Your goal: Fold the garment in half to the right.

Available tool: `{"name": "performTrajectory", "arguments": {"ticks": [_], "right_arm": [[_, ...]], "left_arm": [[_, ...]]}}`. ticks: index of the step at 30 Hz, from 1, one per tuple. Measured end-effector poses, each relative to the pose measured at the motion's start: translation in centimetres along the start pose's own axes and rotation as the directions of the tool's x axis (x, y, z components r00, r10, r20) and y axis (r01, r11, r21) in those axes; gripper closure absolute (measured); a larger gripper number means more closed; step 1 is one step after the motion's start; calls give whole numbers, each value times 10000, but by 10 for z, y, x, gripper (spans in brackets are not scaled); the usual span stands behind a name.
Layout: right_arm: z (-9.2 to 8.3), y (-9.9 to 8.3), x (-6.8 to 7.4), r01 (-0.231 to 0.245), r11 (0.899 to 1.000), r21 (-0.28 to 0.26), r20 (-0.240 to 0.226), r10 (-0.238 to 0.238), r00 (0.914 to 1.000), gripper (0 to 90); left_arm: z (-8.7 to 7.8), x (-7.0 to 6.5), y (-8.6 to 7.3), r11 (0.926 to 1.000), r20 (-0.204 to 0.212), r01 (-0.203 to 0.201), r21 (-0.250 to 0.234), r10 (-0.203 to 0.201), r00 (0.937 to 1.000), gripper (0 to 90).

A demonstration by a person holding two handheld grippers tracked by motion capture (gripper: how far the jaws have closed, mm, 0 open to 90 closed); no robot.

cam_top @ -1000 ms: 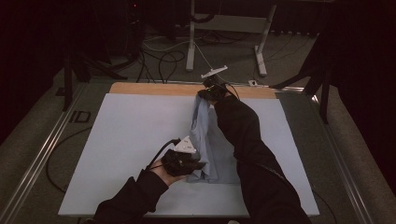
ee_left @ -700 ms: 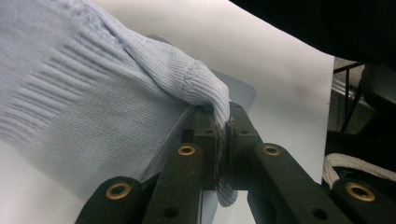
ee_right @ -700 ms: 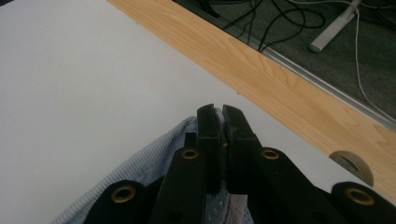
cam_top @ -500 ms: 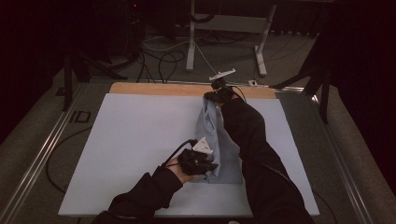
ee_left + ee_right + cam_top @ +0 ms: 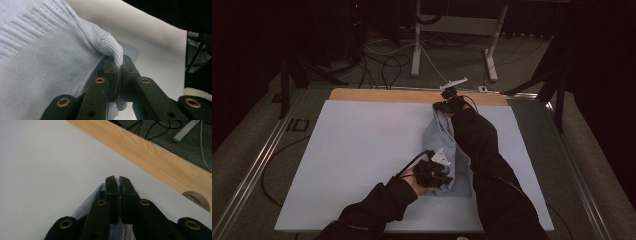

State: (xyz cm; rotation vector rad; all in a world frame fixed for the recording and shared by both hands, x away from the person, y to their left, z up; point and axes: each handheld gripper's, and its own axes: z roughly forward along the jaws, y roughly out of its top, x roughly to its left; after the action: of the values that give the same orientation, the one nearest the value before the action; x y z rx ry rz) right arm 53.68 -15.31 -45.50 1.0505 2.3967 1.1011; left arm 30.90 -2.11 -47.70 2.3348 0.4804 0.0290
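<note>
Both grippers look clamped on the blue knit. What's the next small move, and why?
Probably lower both ends to the white mat together. The left gripper is shut on a ribbed edge of the pale blue sweater near the front; the right gripper pinches the far end by the wooden strip. The sweater runs folded in a narrow band between them, so laying it flat before letting go should keep the fold.
</note>
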Motion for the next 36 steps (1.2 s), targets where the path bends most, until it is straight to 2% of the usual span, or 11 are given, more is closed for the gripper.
{"name": "performTrajectory", "arguments": {"ticks": [8, 17, 21, 24, 26, 27, 28, 29, 30, 33, 36], "right_arm": [[4, -5, -4, 63, 10000, 13, -345, -62, 9994, 870], [15, -17, -11, -186, 9997, 175, -288, 191, 9994, 868], [18, -22, -13, -228, 9997, 93, -469, 232, 9986, 861], [18, -22, -13, -136, 9999, -35, -392, 134, 9991, 850], [17, -22, -14, -172, 9997, -144, -403, 166, 9991, 796], [17, -21, -14, -208, 9998, -78, -294, 206, 9994, 698], [17, -21, -14, -208, 9998, -78, -294, 206, 9994, 698], [15, -21, -14, -219, 9997, 72, -141, 220, 9997, 590], [15, -21, -14, -219, 9997, 72, -141, 220, 9997, 590], [10, -21, -18, -555, 9985, 19, 6, 555, 9985, 396], [2, -22, -20, -411, 9991, 66, 119, 410, 9991, 240]], "left_arm": [[19, 0, 2, 9993, -111, 41, 363, -37, 9999, 869], [31, 1, 5, 9969, -202, -65, 789, 81, 9998, 869], [35, 2, 4, 9971, -237, 95, 755, -77, 9997, 868], [38, 3, 4, 9968, -264, 140, 787, -119, 9996, 868], [38, 3, 4, 9964, -232, 192, 820, -173, 9996, 868], [38, 3, 5, 9962, -260, 89, 861, -66, 9996, 867], [39, 2, 6, 9967, -267, 116, 800, -95, 9996, 867], [39, 1, 6, 9968, -275, 92, 799, -71, 9996, 866], [39, 1, 7, 9969, -284, 121, 775, -99, 9995, 866], [40, 2, 8, 9970, -225, 282, 728, -266, 9994, 865], [42, 3, 7, 9959, -216, 332, 841, -315, 9993, 865]]}}
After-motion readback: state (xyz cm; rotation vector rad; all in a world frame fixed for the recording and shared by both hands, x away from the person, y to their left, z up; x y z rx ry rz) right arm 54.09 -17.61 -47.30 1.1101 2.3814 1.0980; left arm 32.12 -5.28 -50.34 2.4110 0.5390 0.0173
